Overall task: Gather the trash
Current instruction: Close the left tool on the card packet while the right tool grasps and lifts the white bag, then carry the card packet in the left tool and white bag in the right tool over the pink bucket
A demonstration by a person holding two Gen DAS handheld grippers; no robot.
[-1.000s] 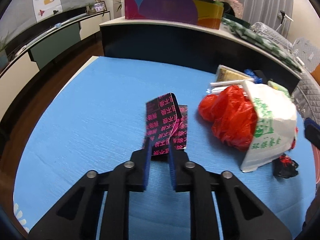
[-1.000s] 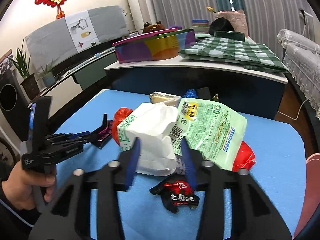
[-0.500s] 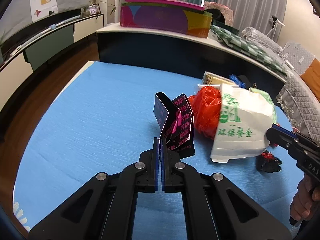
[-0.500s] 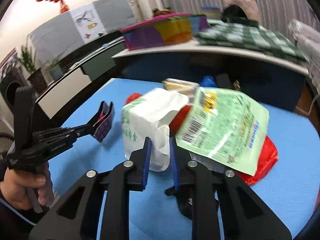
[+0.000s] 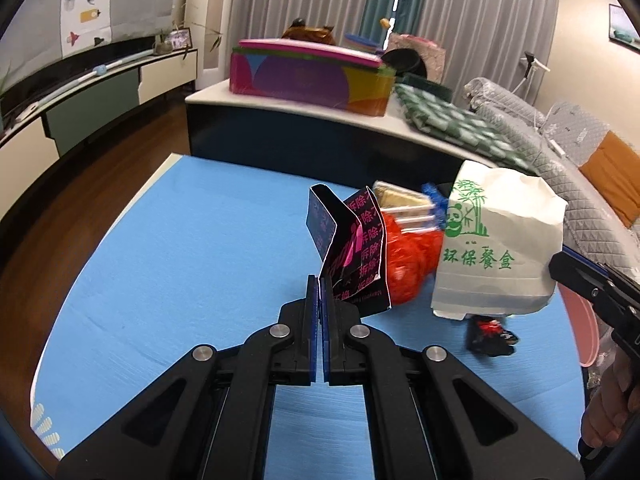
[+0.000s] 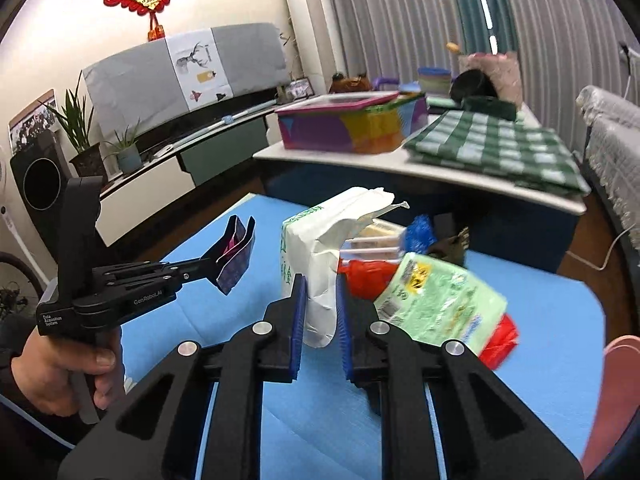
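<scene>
Left gripper [image 5: 320, 284] fingers are pressing together on a black-and-pink printed wrapper [image 5: 352, 256], holding it up above the blue tabletop [image 5: 192, 264]. Right gripper [image 6: 320, 296] fingers are pinching the white paper takeout bag [image 6: 320, 260], lifted beside the red plastic bag [image 6: 366, 276] and green snack packet [image 6: 440, 304]. Small black wrapper [image 5: 490, 330] is lying on the tabletop.

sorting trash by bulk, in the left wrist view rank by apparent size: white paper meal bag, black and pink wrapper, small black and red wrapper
1. white paper meal bag with green print
2. black and pink folded wrapper, though it sits nearest the camera, so the gap is unsure
3. small black and red crumpled wrapper
</scene>
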